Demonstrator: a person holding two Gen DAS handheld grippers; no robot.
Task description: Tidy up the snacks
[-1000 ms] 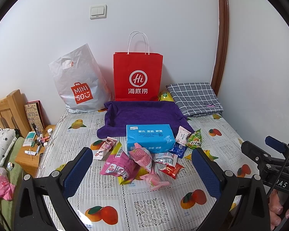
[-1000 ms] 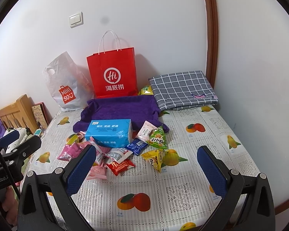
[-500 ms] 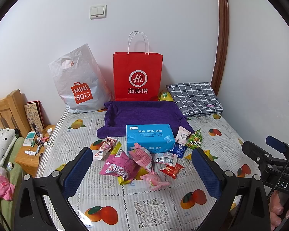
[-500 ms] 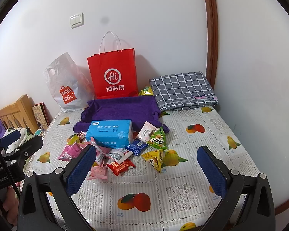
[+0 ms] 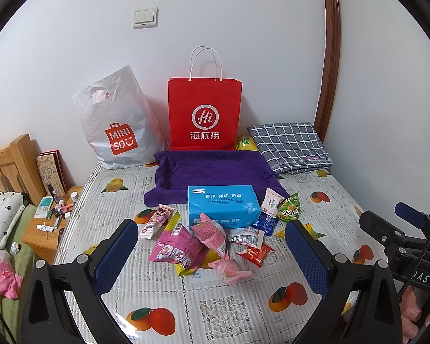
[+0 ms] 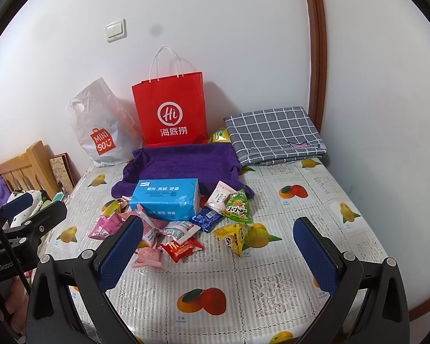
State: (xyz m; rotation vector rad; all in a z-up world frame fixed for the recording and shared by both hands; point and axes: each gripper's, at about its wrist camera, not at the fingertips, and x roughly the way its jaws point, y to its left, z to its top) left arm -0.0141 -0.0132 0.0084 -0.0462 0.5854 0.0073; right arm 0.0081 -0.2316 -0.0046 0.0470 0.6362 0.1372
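Note:
Several snack packets lie in a loose pile on the fruit-print table cover: pink packets, a red packet, a blue packet, a green packet and a yellow packet. A blue tissue pack sits just behind them. My left gripper is open and empty, held above the near side of the pile. My right gripper is open and empty, also short of the pile. Each gripper shows at the edge of the other's view.
A purple towel lies behind the tissue pack. A red paper bag and a white Miniso plastic bag stand against the wall. A folded grey checked cloth is at the back right. A wooden bedside stand with small items is left.
The right wrist view has shifted very slightly; the left has not visibly moved. Both grippers stay open and nothing on the table has moved.

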